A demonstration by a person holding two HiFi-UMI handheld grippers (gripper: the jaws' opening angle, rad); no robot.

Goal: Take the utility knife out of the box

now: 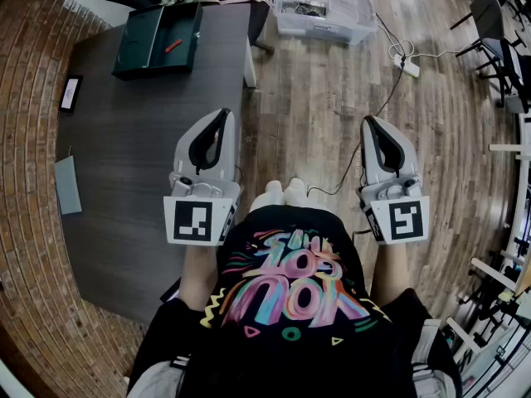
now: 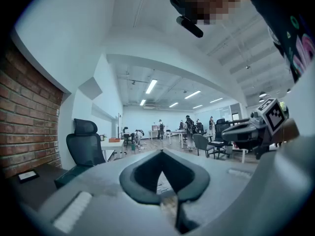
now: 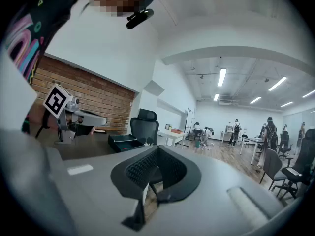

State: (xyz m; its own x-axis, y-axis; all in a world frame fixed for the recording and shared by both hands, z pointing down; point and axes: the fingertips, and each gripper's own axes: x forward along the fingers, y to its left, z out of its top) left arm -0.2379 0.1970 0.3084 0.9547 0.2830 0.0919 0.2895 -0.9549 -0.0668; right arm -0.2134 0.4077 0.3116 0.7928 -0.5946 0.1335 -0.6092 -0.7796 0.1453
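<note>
On table, utility knife in box, missed by left gripper view

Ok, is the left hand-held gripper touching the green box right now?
Apart. In the head view the left hand-held gripper hangs over the near end of the table, the box sits at the far end, with bare tabletop between.

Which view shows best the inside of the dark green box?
The head view: it looks down into the open box, where the red utility knife lies. The right gripper view shows only its side, far off; the left gripper view, only a low dark edge.
</note>
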